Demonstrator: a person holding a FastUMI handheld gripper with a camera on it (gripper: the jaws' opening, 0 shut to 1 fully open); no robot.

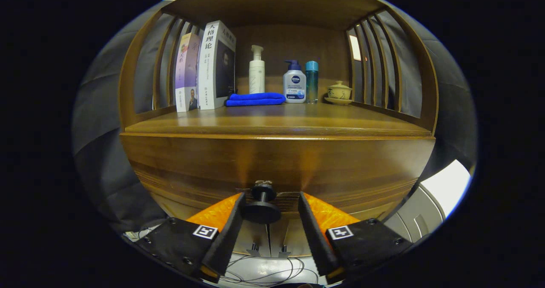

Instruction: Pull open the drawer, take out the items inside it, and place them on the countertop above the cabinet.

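Gripper view puts your tongs (pixel 271 209) spread wide around the drawer knob (pixel 262 203), fingers not pressing it. Your drawer (pixel 272 164) sits closed just ahead, with the countertop (pixel 276 119) beyond.

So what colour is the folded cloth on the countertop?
Blue, the folded cloth; clearest in the gripper view, beyond the open claw.

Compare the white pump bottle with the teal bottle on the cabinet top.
The white pump bottle is taller than the teal bottle. The white one has a pump head; the teal one has a flat cap. The white one stands behind the blue cloth, the teal one beside the teapot. Both stand upright at the back. The gripper has its jaws open around the drawer knob.
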